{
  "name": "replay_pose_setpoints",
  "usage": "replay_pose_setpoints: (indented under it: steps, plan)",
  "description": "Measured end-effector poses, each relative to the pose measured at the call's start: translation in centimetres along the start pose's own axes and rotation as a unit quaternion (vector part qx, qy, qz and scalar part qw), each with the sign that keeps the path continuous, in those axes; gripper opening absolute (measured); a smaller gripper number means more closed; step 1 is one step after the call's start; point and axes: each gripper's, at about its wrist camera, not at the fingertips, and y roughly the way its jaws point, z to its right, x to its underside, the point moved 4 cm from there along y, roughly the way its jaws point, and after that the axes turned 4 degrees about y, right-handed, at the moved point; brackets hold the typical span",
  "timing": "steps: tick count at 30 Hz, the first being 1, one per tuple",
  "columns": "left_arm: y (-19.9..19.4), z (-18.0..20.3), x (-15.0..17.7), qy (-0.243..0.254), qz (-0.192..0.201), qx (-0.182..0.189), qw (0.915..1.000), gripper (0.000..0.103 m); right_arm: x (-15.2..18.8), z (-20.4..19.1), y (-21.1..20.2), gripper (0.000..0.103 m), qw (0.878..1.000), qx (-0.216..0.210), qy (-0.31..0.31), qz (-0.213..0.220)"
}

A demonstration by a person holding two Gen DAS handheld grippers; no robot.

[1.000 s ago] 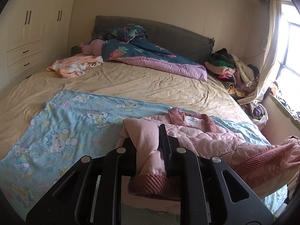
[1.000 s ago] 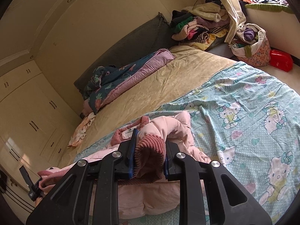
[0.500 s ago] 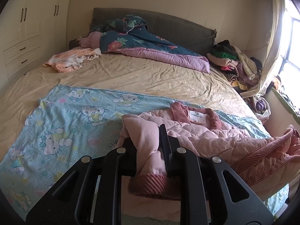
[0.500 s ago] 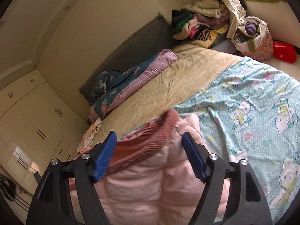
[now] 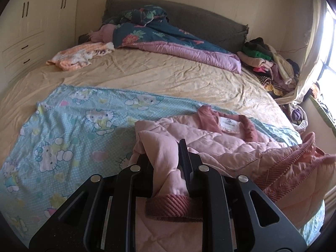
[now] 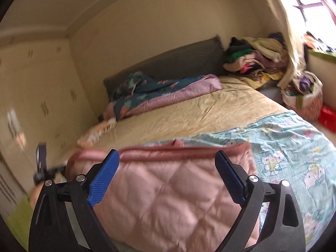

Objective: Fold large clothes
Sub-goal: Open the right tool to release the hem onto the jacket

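A pink quilted jacket (image 5: 226,142) with darker ribbed cuffs and collar lies on a blue cartoon-print sheet (image 5: 69,130) near the bed's front edge. My left gripper (image 5: 168,163) is shut on a sleeve of the jacket, its ribbed cuff (image 5: 172,206) hanging below the jaws. In the right wrist view the jacket (image 6: 168,193) lies spread under my right gripper (image 6: 167,180). Its jaws are opening wide, the blue pads (image 6: 104,177) apart from the cloth, which shows between and below them. The left gripper (image 6: 41,168) shows blurred at the left edge.
The bed (image 5: 168,77) has a tan sheet, a rumpled dark floral quilt (image 5: 168,35) by the grey headboard and an orange-white garment (image 5: 79,56) at the back left. A clothes pile (image 5: 271,65), a curtain and a full bag (image 6: 302,96) stand at the right. Wardrobes (image 5: 25,33) line the left wall.
My right gripper let go of the ribbed cuff and its jaws spread wide; the jacket now lies flat beneath them. The left gripper moved slightly down and forward, still shut on the sleeve.
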Motion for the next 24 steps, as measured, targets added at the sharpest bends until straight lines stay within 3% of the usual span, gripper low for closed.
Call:
replay_pose_setpoints:
  steps: [5, 11, 24]
  plan:
    - [2.4, -0.7, 0.4, -0.008, -0.021, -0.011, 0.9997, 0.014, 2.5, 0.1, 3.1, 0.093, 0.999, 0.002, -0.004, -0.054]
    - [3.9, -1.2, 1.0, -0.016, -0.030, -0.017, 0.9993, 0.016, 5.0, 2.0, 5.9, 0.093, 0.993, 0.037, 0.025, -0.110]
    - [1.0, -0.1, 0.2, -0.024, -0.010, 0.007, 0.9996, 0.042, 5.7, 3.3, 4.6, 0.094, 0.993, 0.055, 0.039, -0.101]
